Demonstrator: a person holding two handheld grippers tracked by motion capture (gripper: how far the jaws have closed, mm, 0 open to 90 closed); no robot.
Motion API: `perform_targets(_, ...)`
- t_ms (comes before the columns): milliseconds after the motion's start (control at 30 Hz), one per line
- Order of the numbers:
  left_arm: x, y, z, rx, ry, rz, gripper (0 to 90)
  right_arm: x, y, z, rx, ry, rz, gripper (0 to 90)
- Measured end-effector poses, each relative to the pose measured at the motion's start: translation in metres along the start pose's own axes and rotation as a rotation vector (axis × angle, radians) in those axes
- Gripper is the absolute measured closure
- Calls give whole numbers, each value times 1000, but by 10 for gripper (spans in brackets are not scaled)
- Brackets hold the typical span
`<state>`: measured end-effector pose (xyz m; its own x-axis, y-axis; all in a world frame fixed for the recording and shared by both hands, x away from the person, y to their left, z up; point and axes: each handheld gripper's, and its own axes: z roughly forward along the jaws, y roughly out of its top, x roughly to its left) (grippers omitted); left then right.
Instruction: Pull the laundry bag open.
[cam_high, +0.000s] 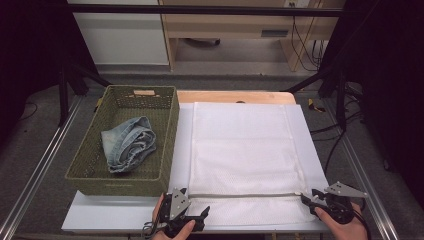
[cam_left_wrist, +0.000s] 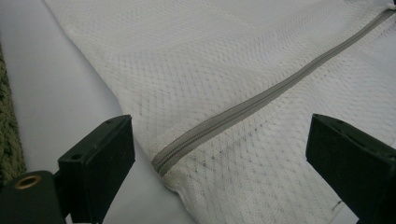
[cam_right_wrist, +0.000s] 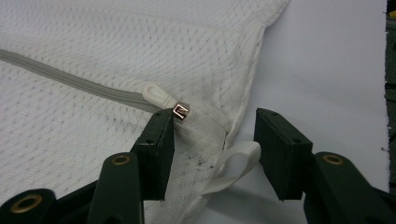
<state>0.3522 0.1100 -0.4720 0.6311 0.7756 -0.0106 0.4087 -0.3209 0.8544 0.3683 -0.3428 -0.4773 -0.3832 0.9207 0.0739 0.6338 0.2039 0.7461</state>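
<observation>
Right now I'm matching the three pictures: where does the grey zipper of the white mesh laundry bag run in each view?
High view: grey zipper runs level, low, between both claws.
Left gripper view: slants from lower middle to upper right.
Right gripper view: comes from left edge to centre.
Shared landmark: white mesh laundry bag.

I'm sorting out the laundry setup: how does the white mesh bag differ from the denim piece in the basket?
The white mesh bag lies spread flat on the table; the denim piece sits bunched up in the green basket. The bag is white and zipped shut along its grey zipper; the denim is faded blue. Both are fabric.
</observation>
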Motion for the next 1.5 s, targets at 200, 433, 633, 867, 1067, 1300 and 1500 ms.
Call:
perform_targets(200,1,0,-1,-7,7,-3,79,3,1,4,24,-12,-20,528)
perform_targets(433,1,1,-2,-23,13,-5,79,8,3,7,51,-29,-65,593)
perform_targets(633,1,2,-2,-34,11,-11,78,13,7,9,68,-38,-103,736)
perform_targets(867,2,4,-5,-61,2,-10,80,16,8,10,60,-34,-120,811)
perform_targets(1067,4,5,-5,-83,-13,-15,68,17,13,4,-24,-16,-134,812)
perform_targets(1300,2,5,-4,-84,-39,-16,52,20,14,1,-54,-13,-149,812)
perform_targets(1500,1,7,-5,-96,-52,-13,53,22,15,0,-76,-19,-184,812)
